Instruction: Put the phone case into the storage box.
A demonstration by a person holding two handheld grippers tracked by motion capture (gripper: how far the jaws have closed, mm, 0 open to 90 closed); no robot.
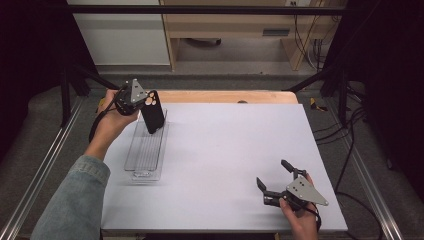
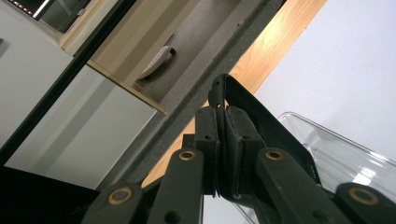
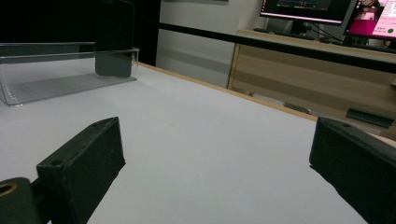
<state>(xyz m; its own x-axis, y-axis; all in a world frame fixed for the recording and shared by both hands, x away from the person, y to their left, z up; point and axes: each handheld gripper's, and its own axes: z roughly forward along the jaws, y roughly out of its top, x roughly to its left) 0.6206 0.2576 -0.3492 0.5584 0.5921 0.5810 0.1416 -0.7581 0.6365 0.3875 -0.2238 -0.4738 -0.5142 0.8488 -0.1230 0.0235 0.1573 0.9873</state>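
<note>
A black phone case (image 1: 153, 112) with a camera cut-out hangs upright at the far left of the table. My left gripper (image 1: 143, 103) is shut on its top edge. In the left gripper view the jaws pinch the case's rim (image 2: 225, 100). The case's lower end dips into the far end of a clear plastic tray (image 1: 145, 155); whether it touches the tray floor I cannot tell. In the right gripper view the case (image 3: 114, 46) stands in the tray (image 3: 42, 84). My right gripper (image 1: 271, 172) rests open near the table's front right, its fingers (image 3: 84, 158) wide apart with nothing between them.
The white table top (image 1: 225, 150) has a wooden strip (image 1: 225, 96) along its far edge. Beyond it stand a wooden desk (image 1: 240, 25) and a white cabinet (image 1: 120, 35). Black frame rails run along both sides, and cables hang at the right.
</note>
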